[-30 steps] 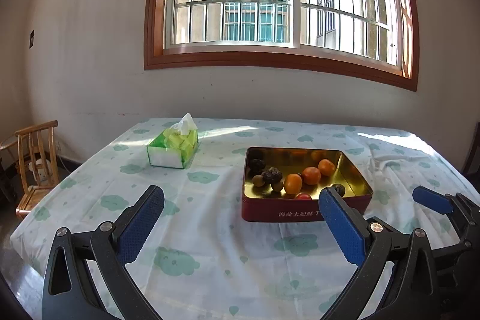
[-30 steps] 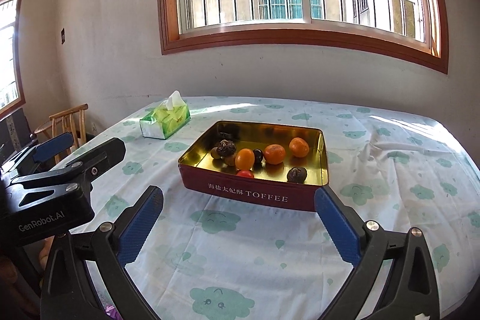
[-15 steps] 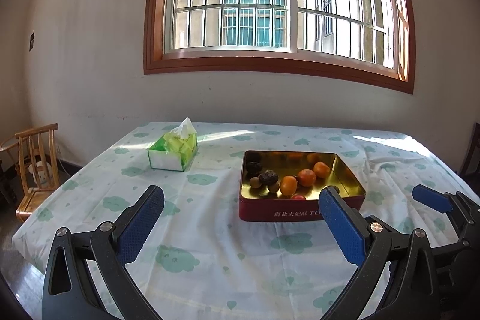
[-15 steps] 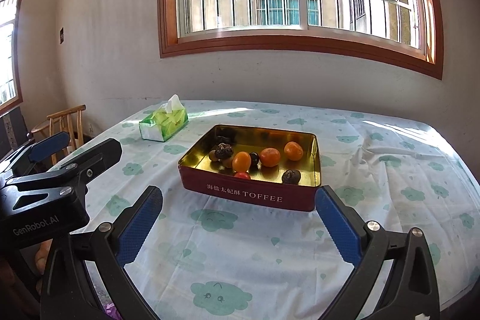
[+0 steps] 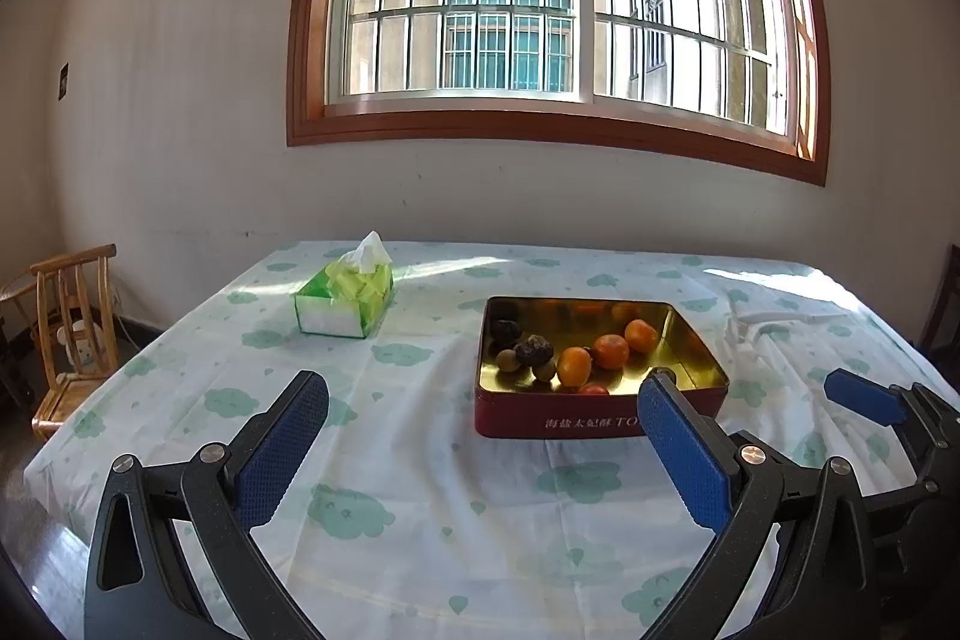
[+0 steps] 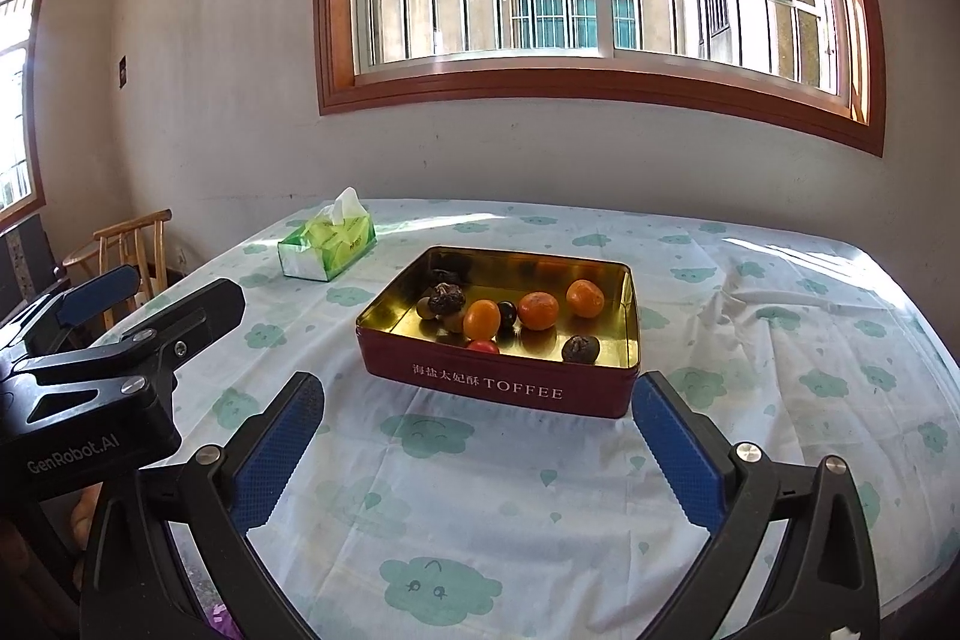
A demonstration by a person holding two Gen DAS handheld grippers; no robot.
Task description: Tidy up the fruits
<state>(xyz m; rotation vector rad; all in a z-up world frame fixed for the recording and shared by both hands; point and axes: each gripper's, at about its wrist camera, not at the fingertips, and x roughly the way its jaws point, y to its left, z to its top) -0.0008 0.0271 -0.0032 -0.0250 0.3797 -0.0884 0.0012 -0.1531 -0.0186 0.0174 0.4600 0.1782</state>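
A red toffee tin with a gold inside stands on the table. In it lie several fruits: three oranges, among them one, dark wrinkled fruits, small brown ones and a red one. My left gripper hangs open over the near table, short of the tin and empty. My right gripper is open and empty too, just before the tin's front wall. Each gripper shows at the edge of the other's view.
A green tissue box stands at the far left of the table, which is covered by a cloud-print cloth. A wooden chair is left of the table. A wall with a barred window lies behind.
Both grippers have drawn back and risen slightly, so the tin looks smaller and farther. Their fingers stay spread the same. Nothing on the table moved.
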